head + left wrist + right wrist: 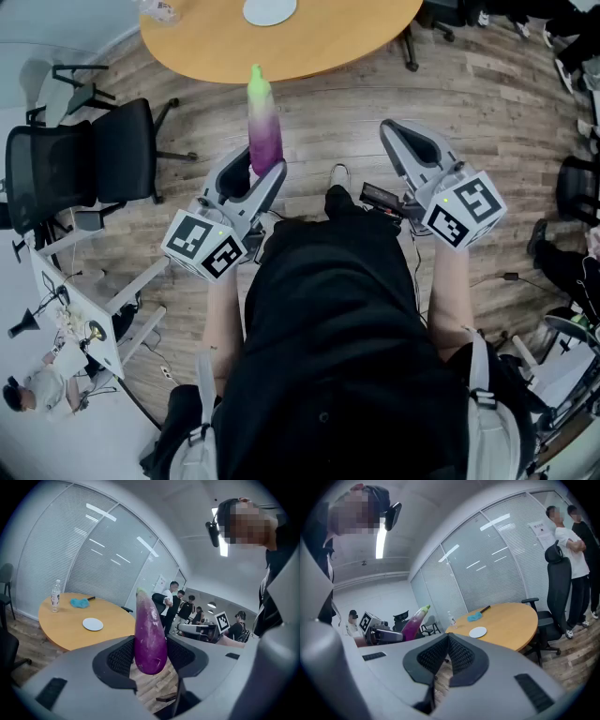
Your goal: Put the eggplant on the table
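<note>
Left gripper view: the left gripper (151,657) has its jaws closed on the thick lower end of the glossy purple eggplant with a green tip (150,630), which stands upright, probably for a steady carry.
Right gripper (447,644): jaws together, empty, apparently idle.
Eggplant look: smooth, fading paler toward the tip; over the floor, short of the table.
Round wooden table (61,620): far ahead, bare wood beside a white plate (93,624).

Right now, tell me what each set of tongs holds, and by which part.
Left tongs grip the eggplant by its rounded lower end, stem up. Right tongs are shut, holding nothing.
</note>
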Available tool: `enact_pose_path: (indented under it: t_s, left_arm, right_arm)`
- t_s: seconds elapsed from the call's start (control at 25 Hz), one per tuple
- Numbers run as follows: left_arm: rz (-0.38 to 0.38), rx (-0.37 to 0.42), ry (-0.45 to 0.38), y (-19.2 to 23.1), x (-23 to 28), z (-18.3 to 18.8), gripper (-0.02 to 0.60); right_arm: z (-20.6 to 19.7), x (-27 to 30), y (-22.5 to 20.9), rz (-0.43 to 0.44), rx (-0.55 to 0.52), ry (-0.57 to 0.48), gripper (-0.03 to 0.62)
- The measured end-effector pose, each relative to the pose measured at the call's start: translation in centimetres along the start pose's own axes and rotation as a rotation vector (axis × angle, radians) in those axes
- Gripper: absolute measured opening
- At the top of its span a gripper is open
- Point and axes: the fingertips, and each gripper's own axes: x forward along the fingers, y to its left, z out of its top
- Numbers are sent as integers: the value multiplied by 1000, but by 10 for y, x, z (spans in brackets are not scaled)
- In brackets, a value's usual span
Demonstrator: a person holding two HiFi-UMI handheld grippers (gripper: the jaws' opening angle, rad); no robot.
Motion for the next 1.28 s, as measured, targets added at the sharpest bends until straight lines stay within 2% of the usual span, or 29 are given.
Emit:
enact_pose_path:
  t_s: [0.4,0.56,0.88,1.28]
  left_arm:
    - [-18,21,-5,-15,12,-4,225]
    - [-6,26,-5,-18,17,-2,225]
    - [51,9,-28,-21,24,-5,225]
    - [95,-9,-9,-19,30,-5,225]
  right_arm:
    - [1,-15,-8,-23,-7,-11,17]
    - [3,-18,-14,-29,-45,-4,17]
    - [-5,-22,-27,20,5,24,17]
    - [-10,-24,-44,26,43,35,17]
